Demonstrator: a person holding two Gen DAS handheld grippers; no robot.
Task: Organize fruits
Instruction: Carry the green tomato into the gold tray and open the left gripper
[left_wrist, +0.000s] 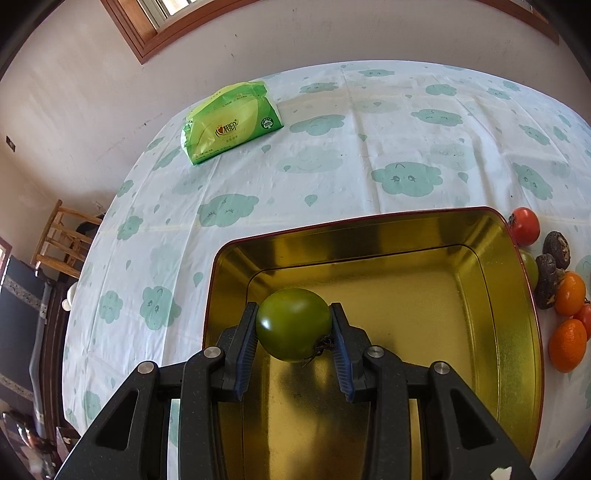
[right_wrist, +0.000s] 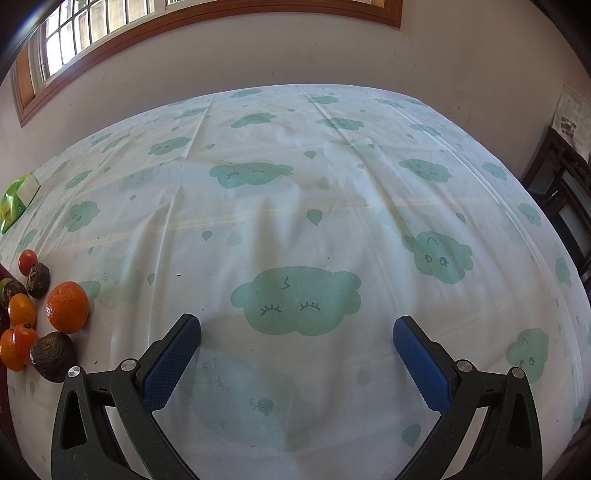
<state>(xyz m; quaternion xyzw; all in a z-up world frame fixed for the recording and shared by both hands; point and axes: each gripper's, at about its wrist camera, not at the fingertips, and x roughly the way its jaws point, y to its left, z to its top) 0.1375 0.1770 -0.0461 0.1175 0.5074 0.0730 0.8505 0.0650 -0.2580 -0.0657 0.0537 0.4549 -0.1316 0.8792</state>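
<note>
My left gripper (left_wrist: 294, 345) is clamped on a green tomato (left_wrist: 293, 325), held above the near half of the gold tin (left_wrist: 517, 295), clear of its floor. The tomato is nearly round, with no marked long axis; its stem (left_wrist: 322, 345) points toward the right pad. Step in hand, as I judge it: placing. Next I should lower the tomato to the floor and let go. Beyond the tin's right wall, the remaining fruits (left_wrist: 569, 317) lie bunched on the tablecloth (left_wrist: 332, 177). My right gripper (right_wrist: 296, 363) hangs with its pads wide apart, empty, over the cloth.
</note>
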